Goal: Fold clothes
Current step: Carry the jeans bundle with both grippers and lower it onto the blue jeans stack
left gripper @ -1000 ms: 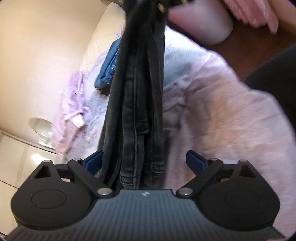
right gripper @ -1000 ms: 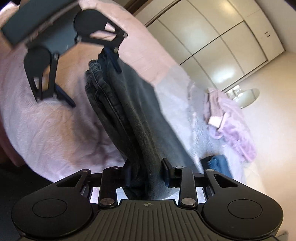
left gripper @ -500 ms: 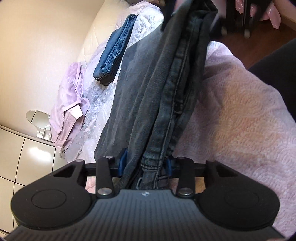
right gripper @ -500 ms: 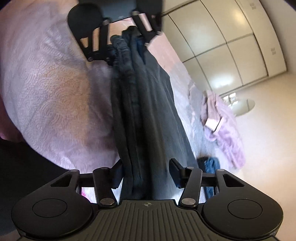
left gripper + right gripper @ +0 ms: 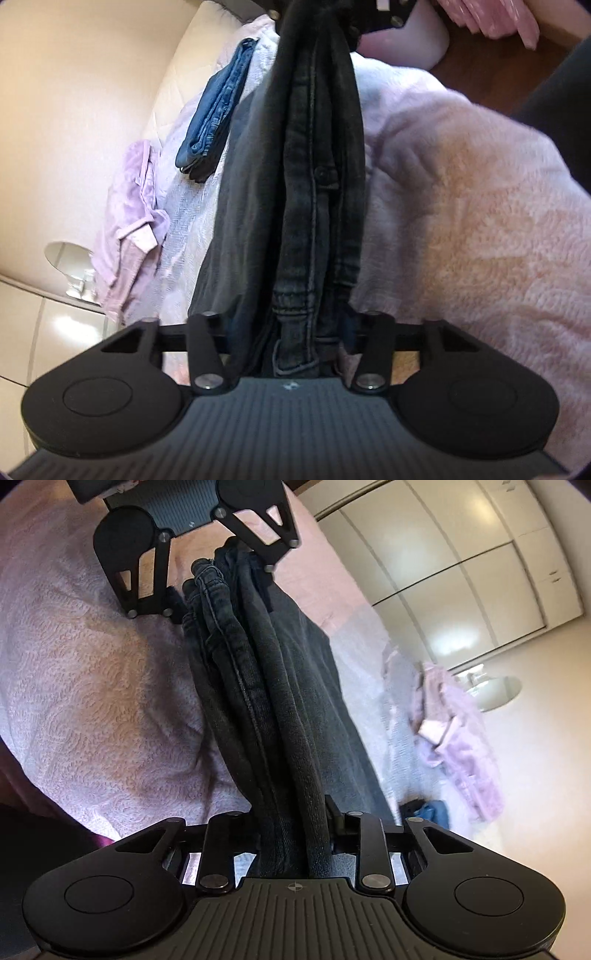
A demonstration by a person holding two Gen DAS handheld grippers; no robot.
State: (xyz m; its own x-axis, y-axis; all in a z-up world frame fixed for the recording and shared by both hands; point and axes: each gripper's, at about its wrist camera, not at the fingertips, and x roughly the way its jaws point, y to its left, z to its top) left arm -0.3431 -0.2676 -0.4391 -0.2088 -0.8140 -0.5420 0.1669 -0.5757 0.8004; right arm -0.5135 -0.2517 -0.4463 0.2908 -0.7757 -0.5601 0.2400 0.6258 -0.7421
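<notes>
A pair of dark grey jeans [image 5: 317, 155], folded lengthwise into a thick bundle, is stretched between my two grippers above a pink bedspread [image 5: 461, 206]. My left gripper [image 5: 291, 328] is shut on one end of the jeans. My right gripper [image 5: 295, 823] is shut on the other end of the jeans [image 5: 266, 686]. The left gripper also shows at the top of the right wrist view [image 5: 221, 587], and the right gripper's body at the top of the left wrist view [image 5: 354, 14]. Part of the jeans hangs down onto the bed.
Folded blue jeans [image 5: 216, 107] lie on the bed toward the far side. A crumpled lilac shirt [image 5: 129, 218] lies at the bed's edge; it also shows in the right wrist view [image 5: 461, 742]. White wardrobe doors [image 5: 461, 572] stand beyond the bed.
The left gripper went from open to shut on the jeans' end a second ago. The right gripper tightened its hold. The bundle now hangs straighter between both grippers.
</notes>
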